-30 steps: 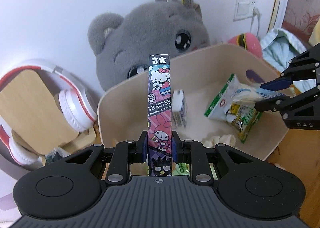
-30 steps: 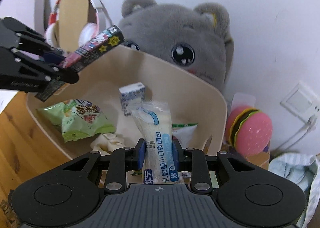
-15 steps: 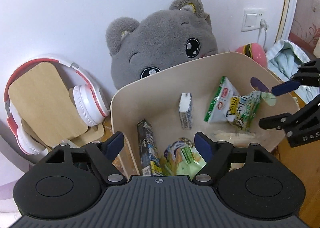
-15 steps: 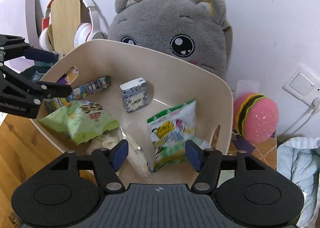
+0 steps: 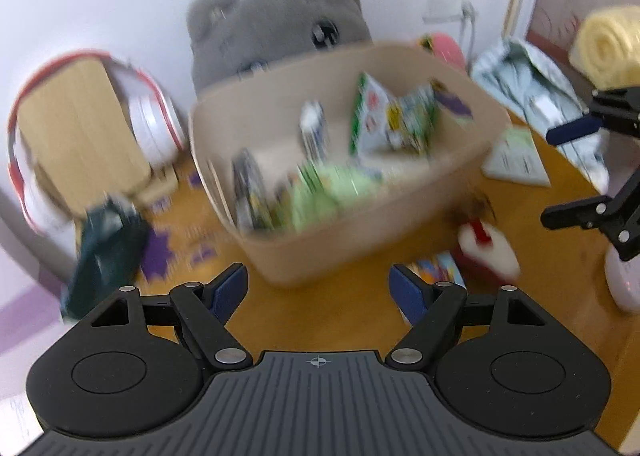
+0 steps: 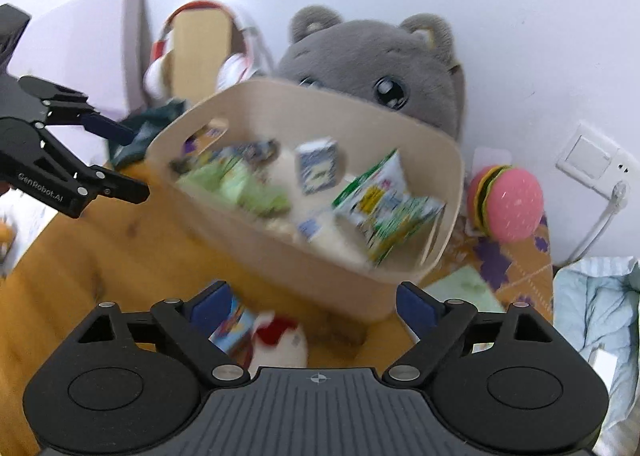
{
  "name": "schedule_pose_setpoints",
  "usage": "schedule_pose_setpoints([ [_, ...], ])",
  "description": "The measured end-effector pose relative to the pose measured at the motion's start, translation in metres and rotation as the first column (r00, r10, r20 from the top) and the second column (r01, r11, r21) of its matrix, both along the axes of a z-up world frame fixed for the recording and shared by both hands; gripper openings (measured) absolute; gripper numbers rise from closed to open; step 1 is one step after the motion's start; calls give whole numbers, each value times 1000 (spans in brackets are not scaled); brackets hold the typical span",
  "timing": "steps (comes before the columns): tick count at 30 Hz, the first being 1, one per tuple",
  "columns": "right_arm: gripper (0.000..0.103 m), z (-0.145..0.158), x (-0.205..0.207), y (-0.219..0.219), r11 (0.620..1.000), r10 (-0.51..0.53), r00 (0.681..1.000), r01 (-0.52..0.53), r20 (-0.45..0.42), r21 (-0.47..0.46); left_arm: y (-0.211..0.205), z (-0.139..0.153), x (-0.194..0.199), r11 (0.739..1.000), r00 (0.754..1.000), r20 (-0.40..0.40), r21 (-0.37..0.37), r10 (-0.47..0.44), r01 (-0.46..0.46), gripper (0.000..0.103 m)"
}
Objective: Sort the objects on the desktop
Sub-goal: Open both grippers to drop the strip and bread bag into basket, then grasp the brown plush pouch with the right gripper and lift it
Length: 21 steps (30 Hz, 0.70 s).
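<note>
Both tongs hang empty over the wooden worktop [image 5: 360, 308] before the beige bin [image 6: 304, 256] of snack packets: left tongs [image 5: 318, 292] spread wide, right tongs [image 6: 312, 306] opening.

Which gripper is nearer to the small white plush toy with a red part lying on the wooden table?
Right. The right gripper hangs directly over the white plush toy, jaws opening with nothing held. The left gripper is open and farther off, with the toy to its right.
</note>
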State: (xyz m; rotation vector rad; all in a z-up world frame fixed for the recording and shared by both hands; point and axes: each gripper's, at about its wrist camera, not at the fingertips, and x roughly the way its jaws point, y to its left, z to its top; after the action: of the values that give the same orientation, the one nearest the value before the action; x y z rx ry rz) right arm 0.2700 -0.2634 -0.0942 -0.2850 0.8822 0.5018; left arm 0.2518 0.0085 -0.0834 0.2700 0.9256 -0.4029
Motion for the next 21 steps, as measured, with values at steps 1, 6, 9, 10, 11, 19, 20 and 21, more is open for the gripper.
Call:
schedule_pose_setpoints([
  [1,91,-3,-8,0,1000,14,1000,-14,-13,-4,0,-5,-10,1000,1000,-16,1,-5,5,79],
  [6,91,-21,-43,2,996,82,994,-83,-68,-16,3,-25,-42,1000,994,-109,-16,-11,9,79],
  [9,91,-32,-60,5,992,125,987,-127,-101,-15,1,-34,-55,1000,988,-152,-16,-9,7,79],
  [10,91,-36,-65,7,989,143,984,-146,-109,-20,0,-37,-60,1000,986,-167,-20,3,-6,79],
  [11,91,-40,-70,10,985,166,979,-171,-115,-30,-1,-41,-64,999,983,-180,-26,20,-25,79],
  [19,91,-64,-89,33,960,261,954,-273,-146,-67,-19,-67,-79,990,957,-252,23,141,-140,79],
  [20,90,-67,-88,36,958,267,952,-279,-151,-69,-19,-70,-79,987,952,-260,32,159,-156,79],
  [21,90,-70,-88,39,955,274,949,-287,-158,-69,-20,-72,-80,985,949,-265,40,172,-168,79],
])
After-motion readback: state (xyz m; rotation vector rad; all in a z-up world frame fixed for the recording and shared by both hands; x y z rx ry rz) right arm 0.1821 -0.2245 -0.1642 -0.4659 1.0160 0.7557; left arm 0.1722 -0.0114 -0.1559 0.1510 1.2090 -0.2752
